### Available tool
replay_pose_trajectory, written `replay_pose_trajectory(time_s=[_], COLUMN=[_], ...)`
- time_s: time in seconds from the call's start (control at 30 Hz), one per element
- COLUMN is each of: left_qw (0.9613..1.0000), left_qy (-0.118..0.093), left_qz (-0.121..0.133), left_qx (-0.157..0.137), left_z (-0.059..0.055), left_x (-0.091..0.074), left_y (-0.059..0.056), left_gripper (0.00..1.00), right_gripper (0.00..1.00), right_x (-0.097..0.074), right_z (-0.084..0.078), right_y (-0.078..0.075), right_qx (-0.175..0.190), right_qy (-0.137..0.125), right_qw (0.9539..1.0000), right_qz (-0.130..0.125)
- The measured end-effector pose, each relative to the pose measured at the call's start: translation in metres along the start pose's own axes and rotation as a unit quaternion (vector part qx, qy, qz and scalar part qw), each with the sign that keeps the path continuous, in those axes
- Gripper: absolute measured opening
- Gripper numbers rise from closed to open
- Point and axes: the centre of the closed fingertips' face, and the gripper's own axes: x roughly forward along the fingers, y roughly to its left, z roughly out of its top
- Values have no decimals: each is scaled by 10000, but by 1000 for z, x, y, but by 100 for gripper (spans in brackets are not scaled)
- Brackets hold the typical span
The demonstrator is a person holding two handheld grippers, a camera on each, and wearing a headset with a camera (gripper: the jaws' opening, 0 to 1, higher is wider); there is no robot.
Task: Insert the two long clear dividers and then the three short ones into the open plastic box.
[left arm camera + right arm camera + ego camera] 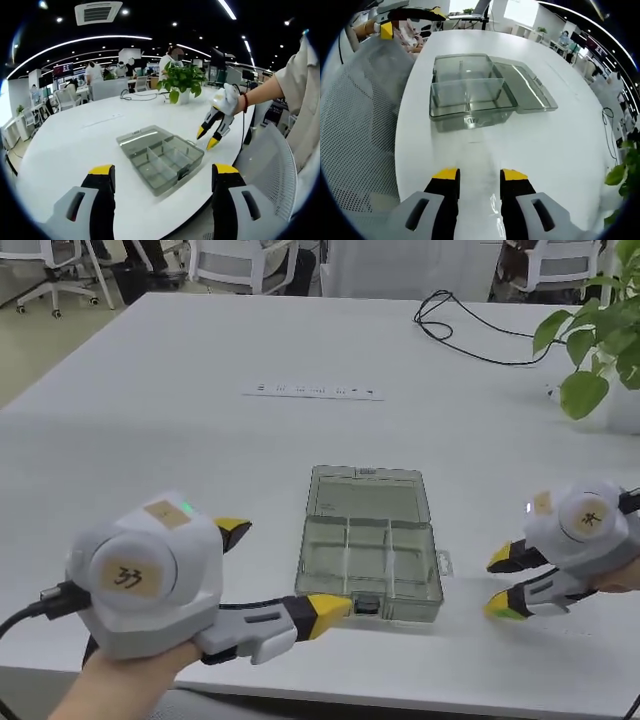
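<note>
Tongs on left [285,568] gape wide, empty, just before box [410,600]; tongs on right [499,585] part-open, empty, beside it. Probably hanging clear because dividers [392,558] look seated. Box mid-worktop [200,440], lid [365,495] flat behind.

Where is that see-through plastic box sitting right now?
In the head view, the plastic box lies open on the white table near its front edge, between the left claw and the right claw.
</note>
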Motion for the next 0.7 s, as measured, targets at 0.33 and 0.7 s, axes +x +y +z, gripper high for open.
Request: replay_pose_trajectory(time_s=[0.33,0.7], left_qw=[9988,9942], left_qy=[-181,-422], left_qz=[-173,-518], left_qx=[-430,-837], left_z=[6,16], left_x=[8,17], left_y=[-2,-10], left_gripper=[74,59], right_gripper=[32,32], right_x=[-30,-42], right_z=[36,95], right_y=[-14,-6], right_qx=[-415,-1004], right_qy=[-402,-1023], right_qw=[9960,9859], right_qz=[-680,-862])
